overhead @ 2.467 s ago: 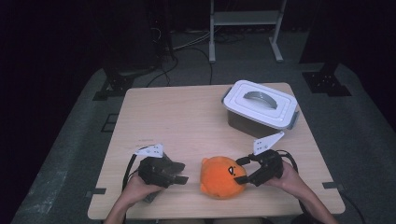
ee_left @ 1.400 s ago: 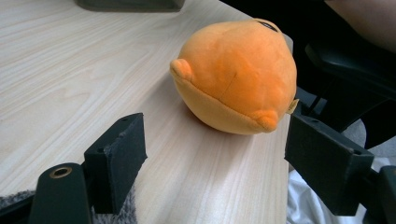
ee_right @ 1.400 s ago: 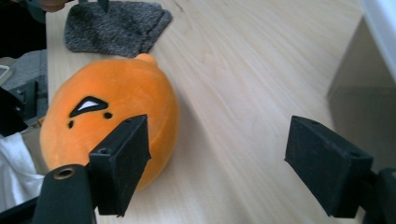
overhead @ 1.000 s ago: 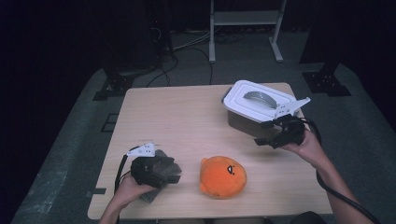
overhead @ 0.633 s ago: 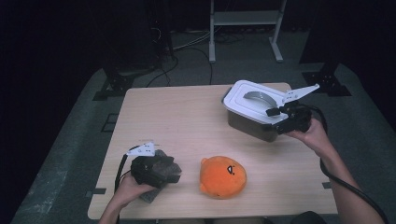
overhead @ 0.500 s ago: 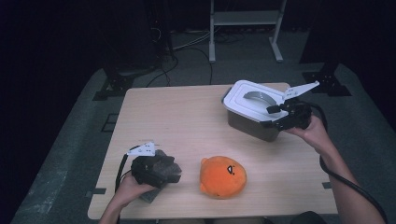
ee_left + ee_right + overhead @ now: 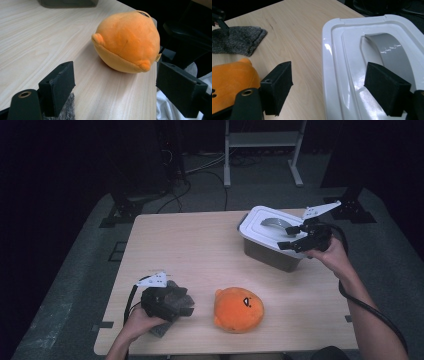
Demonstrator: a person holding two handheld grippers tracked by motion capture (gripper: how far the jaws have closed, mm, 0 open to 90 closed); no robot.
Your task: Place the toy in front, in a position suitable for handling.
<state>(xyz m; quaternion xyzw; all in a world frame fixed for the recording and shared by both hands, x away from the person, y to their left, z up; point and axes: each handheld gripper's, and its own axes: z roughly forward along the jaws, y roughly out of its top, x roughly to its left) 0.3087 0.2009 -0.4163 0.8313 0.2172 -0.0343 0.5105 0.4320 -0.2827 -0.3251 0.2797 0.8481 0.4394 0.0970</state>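
Your right gripper hangs over the box lid at the table's two o'clock, jaws spread wide and grasping nothing; one jaw is over the lid beside the grey handle, the other over bare wood. Your left gripper rests at seven o'clock on a grey cloth, jaws released, with the orange plush just ahead of them at six o'clock.

At the lower left of the high view the left gripper sits low with jaws spread wide and empty, while at the right the right gripper is raised, its jaws likewise apart.
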